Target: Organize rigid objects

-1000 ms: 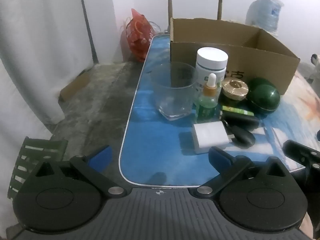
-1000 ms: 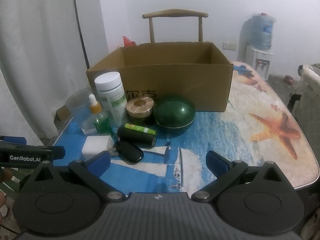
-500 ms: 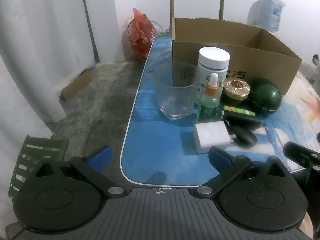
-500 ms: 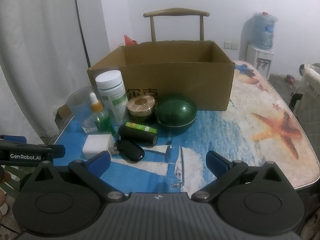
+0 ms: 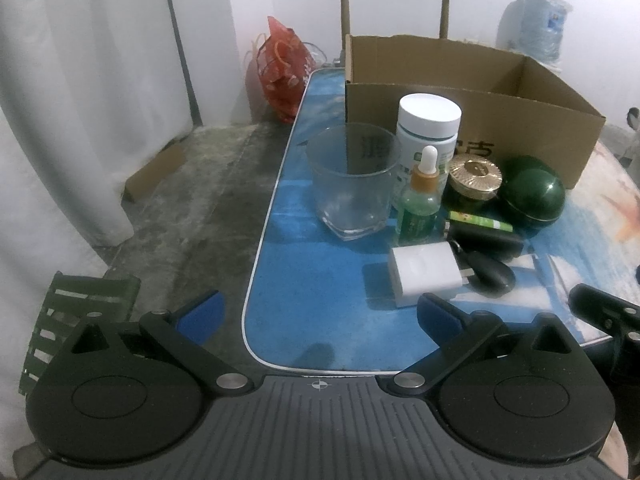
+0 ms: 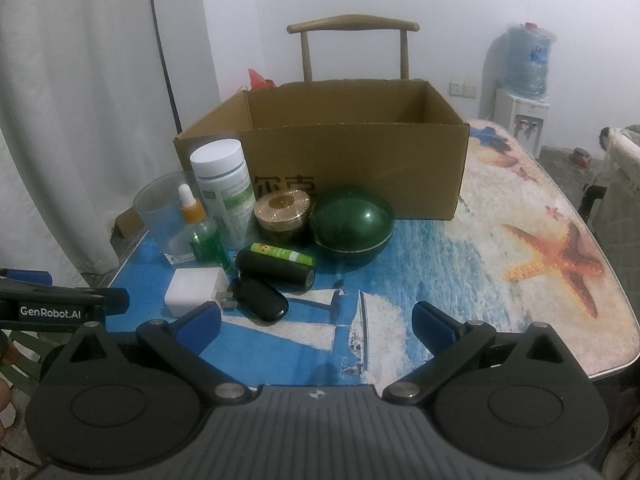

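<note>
ocean-print table (image 6: pixel 500 208); white charger (image 5: pixel 424 274) just beyond left jaws, both jaws spread, seemingly empty.

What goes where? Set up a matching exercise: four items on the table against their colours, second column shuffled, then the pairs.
Things:
1. charger block
2. domed container
3. jar lid
4. key fob

Colours:
A. gold
B. black
C. white
D. dark green

Pairs: 1-C, 2-D, 3-A, 4-B

Open left tool (image 5: pixel 318 314) faces clear glass (image 5: pixel 352 180) before cardboard box (image 5: pixel 472 116)
</note>
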Motion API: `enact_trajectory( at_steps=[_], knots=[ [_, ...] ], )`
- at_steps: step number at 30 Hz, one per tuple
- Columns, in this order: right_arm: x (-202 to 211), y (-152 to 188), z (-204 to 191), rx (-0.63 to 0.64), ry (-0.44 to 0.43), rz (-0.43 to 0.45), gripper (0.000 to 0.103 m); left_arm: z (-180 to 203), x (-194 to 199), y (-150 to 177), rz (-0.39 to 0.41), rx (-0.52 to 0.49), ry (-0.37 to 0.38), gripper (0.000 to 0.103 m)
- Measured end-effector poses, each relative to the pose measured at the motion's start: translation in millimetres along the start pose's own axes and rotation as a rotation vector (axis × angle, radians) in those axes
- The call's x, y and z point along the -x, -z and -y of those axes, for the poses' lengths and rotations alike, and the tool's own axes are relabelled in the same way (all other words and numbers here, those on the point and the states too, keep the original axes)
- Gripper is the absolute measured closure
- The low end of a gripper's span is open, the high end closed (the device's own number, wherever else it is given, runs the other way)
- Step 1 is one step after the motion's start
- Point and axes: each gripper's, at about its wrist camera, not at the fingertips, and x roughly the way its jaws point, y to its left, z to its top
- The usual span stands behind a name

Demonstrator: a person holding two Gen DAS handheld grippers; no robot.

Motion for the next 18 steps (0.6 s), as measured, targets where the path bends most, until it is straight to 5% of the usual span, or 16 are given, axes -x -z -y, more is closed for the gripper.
enact_trajectory(
  at_steps=[18],
  knots=[
    [-0.4,-0.4,-0.4,0.001,-0.001,-0.003,0.0,-0.4,-0.6,-0.9,-0.002,-0.005,-0.003,0.0]
  ],
)
